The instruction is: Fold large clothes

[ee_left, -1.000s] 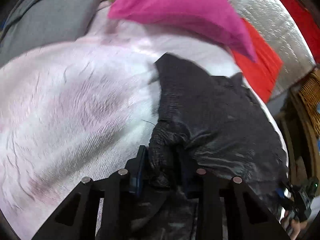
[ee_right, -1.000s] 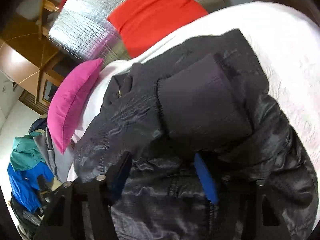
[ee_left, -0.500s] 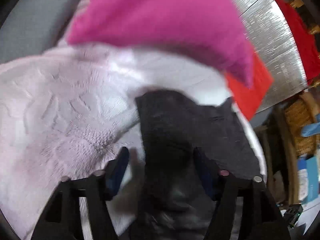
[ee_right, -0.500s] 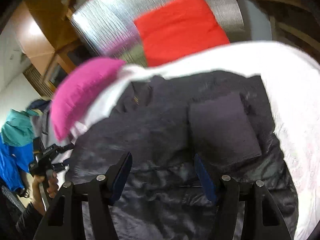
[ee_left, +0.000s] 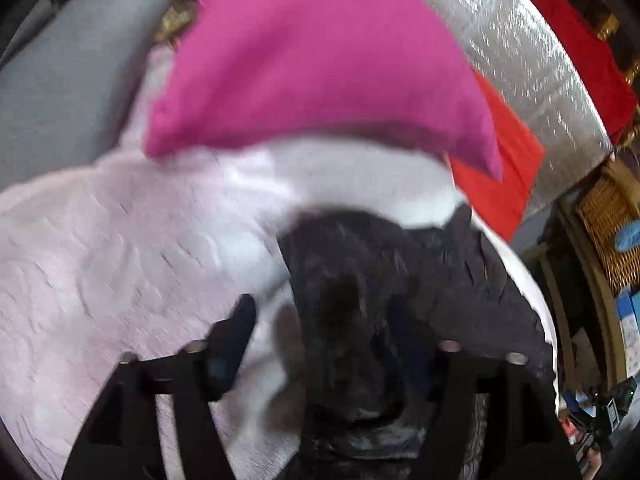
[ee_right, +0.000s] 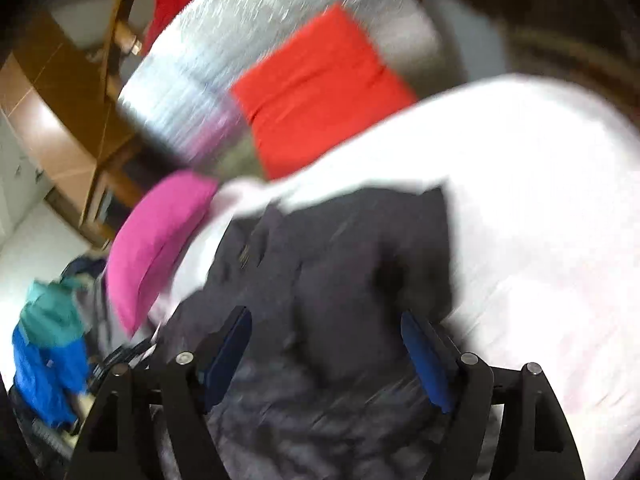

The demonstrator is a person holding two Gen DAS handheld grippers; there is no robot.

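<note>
Your left tool (ee_left: 324, 336) has just been opening: its jaws stand apart, astride a bunched fold of the dark puffy jacket (ee_left: 400, 280), and the blur hides whether the pads touch the cloth. Your right tool (ee_right: 326, 354) has also just been opening; its blue pads (ee_right: 426, 364) are spread wide above the jacket with nothing pinched between them.

The jacket lies on the pale pink textured bedspread (ee_left: 100, 264), spread out with a rectangular flap of it folded over on top. In the right wrist view it fills the lower middle of the frame.

Beyond the jacket a bright pink pillow (ee_left: 316, 60) rests on the bedspread, a red cushion (ee_right: 320, 88) sits next to it, and both lie near a silver quilted foil panel (ee_right: 248, 40). Both views are motion-blurred.
</note>
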